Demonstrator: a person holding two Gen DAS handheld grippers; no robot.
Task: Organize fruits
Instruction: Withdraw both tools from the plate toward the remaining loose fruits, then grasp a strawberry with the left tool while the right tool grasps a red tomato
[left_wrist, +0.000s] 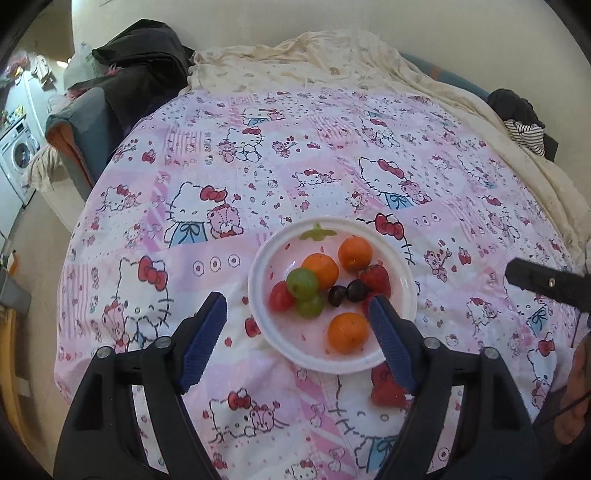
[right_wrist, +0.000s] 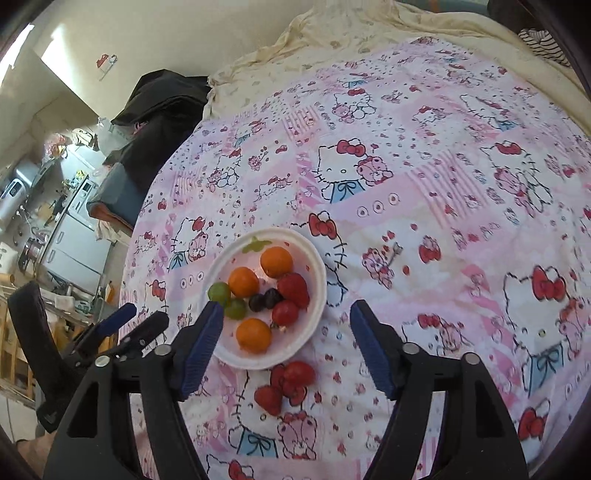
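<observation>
A white plate (left_wrist: 258, 295) lies on the pink cartoon-cat bedcover (left_wrist: 221, 184). It holds three oranges (left_wrist: 320, 270), two green grapes (left_wrist: 303, 283), dark grapes (left_wrist: 347, 291), a strawberry (left_wrist: 376, 277) and a cherry tomato (left_wrist: 280, 295). In front of the plate (right_wrist: 317, 295), on the cloth, lie a loose strawberry (right_wrist: 269, 398) and a loose tomato (right_wrist: 300, 372). My left gripper (left_wrist: 297, 297) hangs open above the plate with nothing in it. My right gripper (right_wrist: 287, 304) is also open and holds nothing, above the plate's near right side. The right gripper's finger (left_wrist: 546, 286) shows at the left wrist view's right edge.
A cream sheet (left_wrist: 314, 62) covers the far end of the bed. Dark clothes (left_wrist: 140, 62) are piled at the far left corner, and a striped garment (left_wrist: 528, 136) lies at the far right. A washing machine (left_wrist: 18, 158) stands beyond the bed's left edge. A black chair (right_wrist: 33, 332) is at the left.
</observation>
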